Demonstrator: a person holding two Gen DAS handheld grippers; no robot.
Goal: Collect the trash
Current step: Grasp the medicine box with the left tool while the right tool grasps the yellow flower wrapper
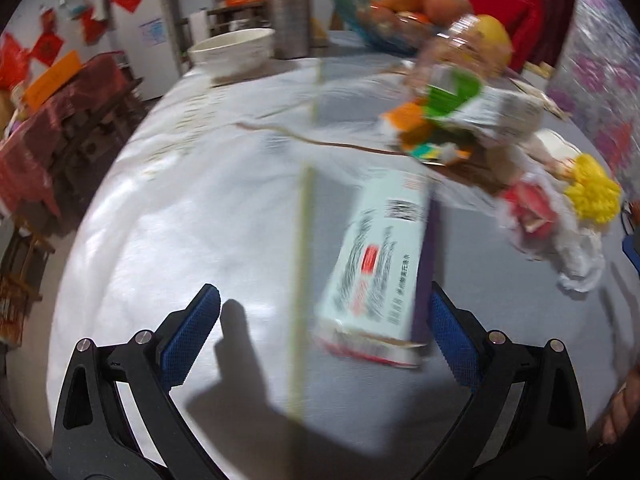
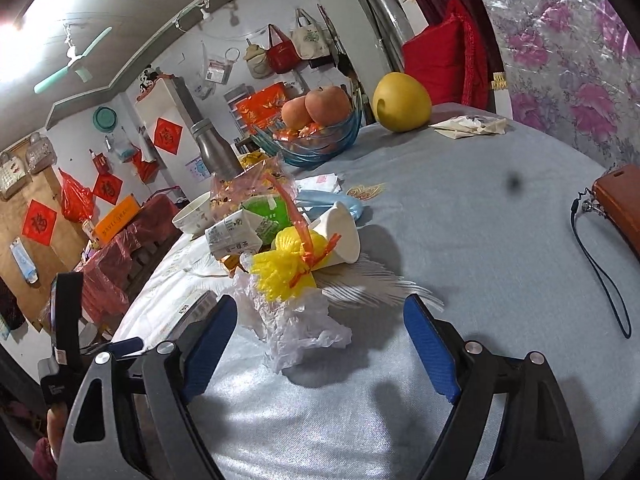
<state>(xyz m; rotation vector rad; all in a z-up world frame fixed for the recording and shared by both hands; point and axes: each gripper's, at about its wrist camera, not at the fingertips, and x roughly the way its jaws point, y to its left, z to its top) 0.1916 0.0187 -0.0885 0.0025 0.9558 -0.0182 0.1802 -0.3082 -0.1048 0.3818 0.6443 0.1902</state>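
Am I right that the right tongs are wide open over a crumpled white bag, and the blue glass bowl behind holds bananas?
Not quite: the blue glass bowl holds apples, not bananas, as the right wrist view shows. The right tongs are indeed wide open over the crumpled white bag.

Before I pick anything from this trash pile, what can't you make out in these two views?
- Print on the pale carton: motion-blurred in the left wrist view.
- Same carton in the right wrist view: mostly hidden behind the right tongs.
- Wrappers beneath the milk carton: covered by the yellow netting.
- Brown case: cut off by the edge.
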